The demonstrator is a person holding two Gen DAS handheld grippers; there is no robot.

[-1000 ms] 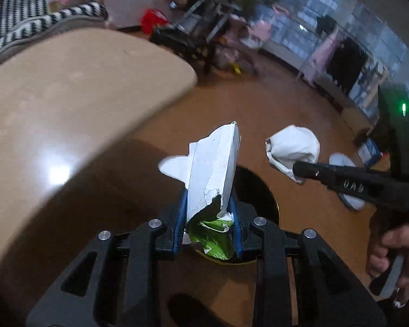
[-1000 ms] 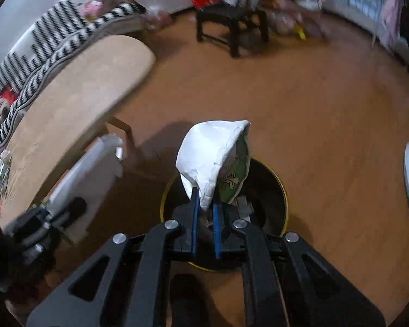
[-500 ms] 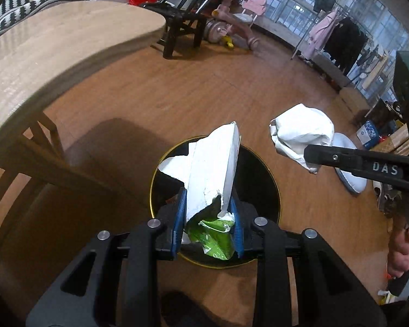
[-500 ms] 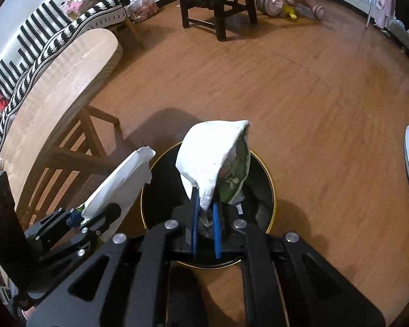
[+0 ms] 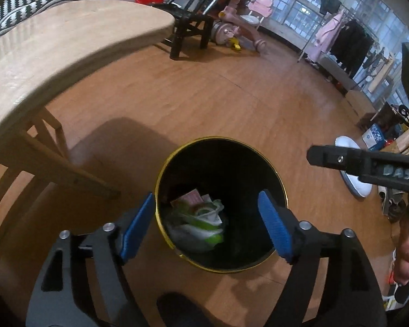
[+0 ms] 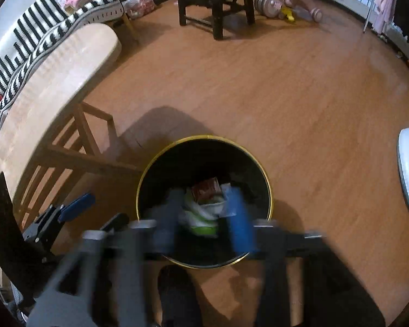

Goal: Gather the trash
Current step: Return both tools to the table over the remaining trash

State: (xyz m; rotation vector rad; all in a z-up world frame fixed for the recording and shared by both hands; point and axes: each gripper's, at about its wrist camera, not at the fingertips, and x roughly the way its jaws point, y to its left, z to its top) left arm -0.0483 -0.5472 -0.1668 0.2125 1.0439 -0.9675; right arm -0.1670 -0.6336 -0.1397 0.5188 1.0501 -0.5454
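- Black bin point(image 5: 220, 204) with a gold rim sits on the wood floor, right under both grippers, beside a chair and the table point(image 5: 68, 35).
- Left gripper point(image 5: 205, 223) hangs over the mouth, its blue pads point(image 5: 272, 224) spreading wide and opening now, with nothing between them.
- Right gripper point(image 6: 204, 223) is blurred in its own view, jaws also opening, nothing caught between the fingers; from the left camera only one black finger point(image 5: 368, 166) pokes in from the right.
- Trash point(image 5: 201, 220) lies at the bottom of the bin: white wrapper, green packaging, a reddish scrap on top (crumpled, light stuff by the look of it).
- The step in hand looks like the release over the bin, and it reads as nearly done.
- To do it well: keep both sets of jaws above the rim and inside its circle until the pads are fully apart, so nothing clings and flutters onto the floor.
- Check the pads for a stuck corner of wrapper before pulling away (thin film likes to cling).
- Lift straight up, clear of the rim, so the bin isn't knocked over.
- A foot point(image 6: 177, 294) stands just beside the bin; mind it.
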